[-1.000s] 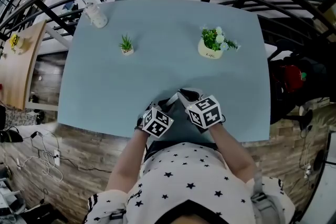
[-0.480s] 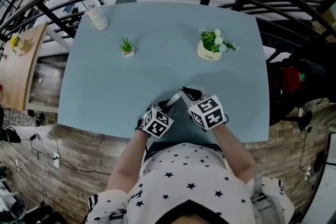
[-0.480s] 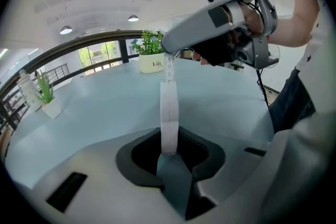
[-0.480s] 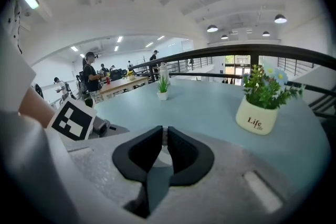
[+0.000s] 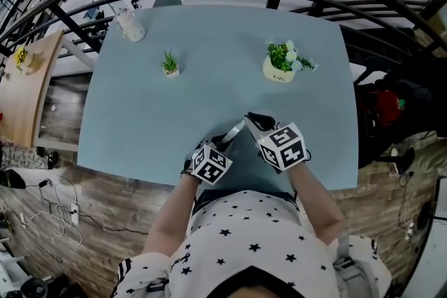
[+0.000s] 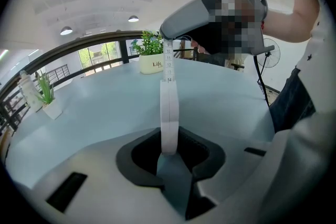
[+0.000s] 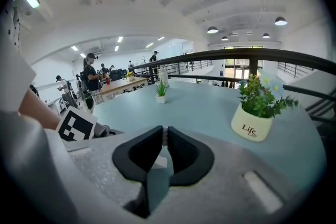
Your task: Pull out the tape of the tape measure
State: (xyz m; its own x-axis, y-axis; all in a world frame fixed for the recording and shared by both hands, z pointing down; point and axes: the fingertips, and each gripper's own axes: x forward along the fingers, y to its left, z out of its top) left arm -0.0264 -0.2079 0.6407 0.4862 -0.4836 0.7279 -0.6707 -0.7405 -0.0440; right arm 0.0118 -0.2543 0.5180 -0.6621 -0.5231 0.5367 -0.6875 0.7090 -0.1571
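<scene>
One narrow white tape (image 6: 168, 63) with black numerals, straight.

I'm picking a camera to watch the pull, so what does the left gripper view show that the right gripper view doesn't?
Only the left gripper view: the numbered tape stretched from the tape measure, clamped in the left hand-held gripper, up to the right hand-held gripper, which pinches its end. Only the right gripper view: the marker cube of the left one, and people at distant desks. Both: the blue table, the flower pot and the small plant.
</scene>
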